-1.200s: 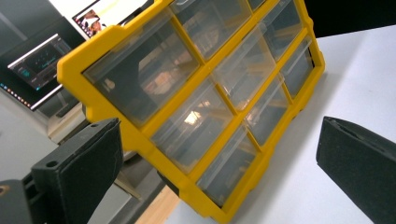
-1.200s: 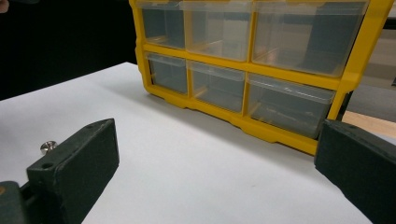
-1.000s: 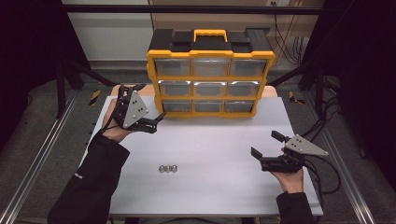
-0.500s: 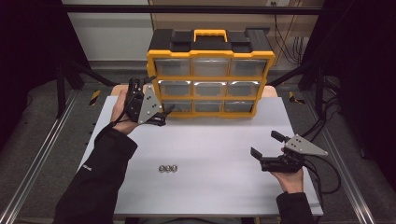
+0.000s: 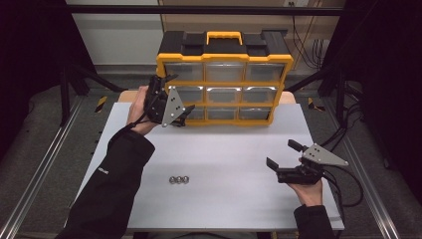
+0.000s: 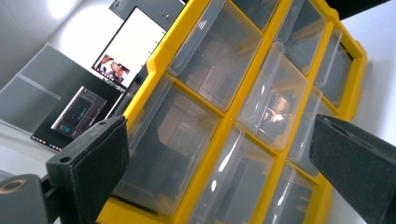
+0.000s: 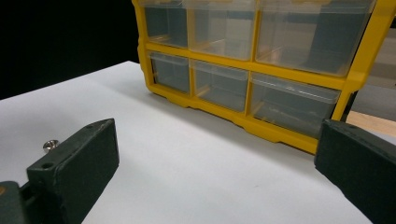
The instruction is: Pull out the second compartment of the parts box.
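A yellow and black drawer organizer [image 5: 225, 85] with clear drawers stands at the back of the white table [image 5: 224, 149]. My left gripper [image 5: 178, 93] is open and held up against the organizer's left column, its jaws spanning the middle-left drawer [image 5: 188, 93]. In the left gripper view the left gripper [image 6: 222, 163] is tilted, and clear drawers [image 6: 168, 140] show between its wide jaws. My right gripper [image 5: 282, 154] rests open and empty on the table at the front right. Its own view shows the right gripper [image 7: 217, 172] facing the organizer's lower drawers [image 7: 222, 84].
Three small metal pieces [image 5: 179, 179] lie in a row at the table's front middle; one of these metal pieces [image 7: 50, 145] shows beside the right gripper's left jaw. Metal rails [image 5: 40, 169] run along both sides of the table. Cables [image 5: 348, 179] trail at the right.
My left gripper has moved right, from beside the organizer to in front of its left drawers. The right gripper has stayed put.
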`<state>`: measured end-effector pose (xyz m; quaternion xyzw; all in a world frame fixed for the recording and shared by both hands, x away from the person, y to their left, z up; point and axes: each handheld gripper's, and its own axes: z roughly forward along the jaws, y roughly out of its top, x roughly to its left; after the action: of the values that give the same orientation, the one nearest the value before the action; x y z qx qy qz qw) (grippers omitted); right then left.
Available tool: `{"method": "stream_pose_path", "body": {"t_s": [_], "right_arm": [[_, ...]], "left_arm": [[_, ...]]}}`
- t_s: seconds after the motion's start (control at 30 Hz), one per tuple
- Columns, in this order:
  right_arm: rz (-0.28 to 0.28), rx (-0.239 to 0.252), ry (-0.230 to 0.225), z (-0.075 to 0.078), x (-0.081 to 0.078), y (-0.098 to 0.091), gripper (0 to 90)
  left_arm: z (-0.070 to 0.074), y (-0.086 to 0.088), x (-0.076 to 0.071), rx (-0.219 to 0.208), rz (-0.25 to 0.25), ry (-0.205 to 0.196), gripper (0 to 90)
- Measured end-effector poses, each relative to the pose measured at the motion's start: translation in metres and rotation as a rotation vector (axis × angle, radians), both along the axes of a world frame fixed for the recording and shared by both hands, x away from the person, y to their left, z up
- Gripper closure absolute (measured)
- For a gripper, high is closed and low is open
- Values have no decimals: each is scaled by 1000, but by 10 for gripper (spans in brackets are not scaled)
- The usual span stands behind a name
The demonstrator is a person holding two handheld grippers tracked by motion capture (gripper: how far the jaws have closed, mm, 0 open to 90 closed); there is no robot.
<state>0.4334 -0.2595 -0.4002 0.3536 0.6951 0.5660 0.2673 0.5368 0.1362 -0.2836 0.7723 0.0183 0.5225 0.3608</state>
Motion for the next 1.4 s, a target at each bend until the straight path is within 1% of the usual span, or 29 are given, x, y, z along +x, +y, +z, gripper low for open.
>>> {"method": "stream_pose_path", "body": {"t_s": [0.07, 0.1, 0.13, 0.17, 0.2, 0.23, 0.3, 0.37, 0.43, 0.53, 0.6, 0.7, 0.73, 0.83, 0.87, 0.9, 1.03, 1.1, 1.13, 1.23, 1.3, 1.37, 1.4], "right_arm": [[0, 0, 0, 0, 0, 0, 4], [0, 0, 0, 0, 0, 0, 4], [6, -13, -6, 0, 1, -1, 4], [7, -15, -6, 0, 0, -1, 4], [5, -12, -5, 0, 0, 0, 4], [5, -12, -5, 0, 0, 0, 4], [5, -16, -4, 0, 0, 0, 4], [5, -14, -6, 0, 0, -1, 4], [7, -19, -13, 0, 1, -1, 4], [7, -18, -9, -1, 1, 0, 4], [6, -16, -4, 0, 0, 0, 4], [9, -22, -13, 0, 1, -1, 4], [11, -4, 4, 0, -1, 0, 4], [11, -2, 4, 1, -1, 0, 4], [11, -17, -20, 0, 1, -1, 4], [10, -2, 3, 0, -1, 0, 4], [8, -6, -5, 0, 0, 0, 4], [6, 2, -8, 0, 0, 0, 4], [11, -14, -13, 1, 0, -2, 4], [8, -10, -12, 1, -1, -1, 4], [9, -9, -13, 1, -1, -1, 4], [9, -10, -12, 1, -1, -1, 4], [8, 2, 0, 0, -1, 1, 4]], "left_arm": [[0, -2, 1, 2, -1, -3, 49], [1, -5, 3, 21, 0, -10, 51], [1, -7, 4, 29, -1, -14, 52], [1, -7, 4, 29, -1, -14, 53], [2, -10, 7, 48, 1, -21, 55], [2, -10, 7, 48, 1, -21, 56], [3, -14, 9, 69, 5, -32, 57], [4, -17, 11, 73, 5, -39, 58], [4, -21, 14, 91, 6, -48, 58], [5, -26, 17, 113, -2, -51, 70], [6, -33, 19, 131, -9, -63, 77], [5, -37, 21, 130, -18, -65, 80], [5, -39, 22, 137, -20, -68, 81], [5, -44, 25, 163, -21, -79, 82], [5, -46, 26, 172, -23, -81, 82], [5, -48, 27, 175, -23, -83, 84], [4, -55, 33, 184, -28, -88, 87], [3, -59, 36, 193, -26, -90, 87], [3, -61, 37, 202, -25, -90, 88], [2, -67, 41, 223, -21, -98, 90], [2, -70, 43, 227, -22, -104, 92], [2, -73, 45, 219, -24, -101, 92], [2, -75, 46, 218, -27, -102, 94]]}}
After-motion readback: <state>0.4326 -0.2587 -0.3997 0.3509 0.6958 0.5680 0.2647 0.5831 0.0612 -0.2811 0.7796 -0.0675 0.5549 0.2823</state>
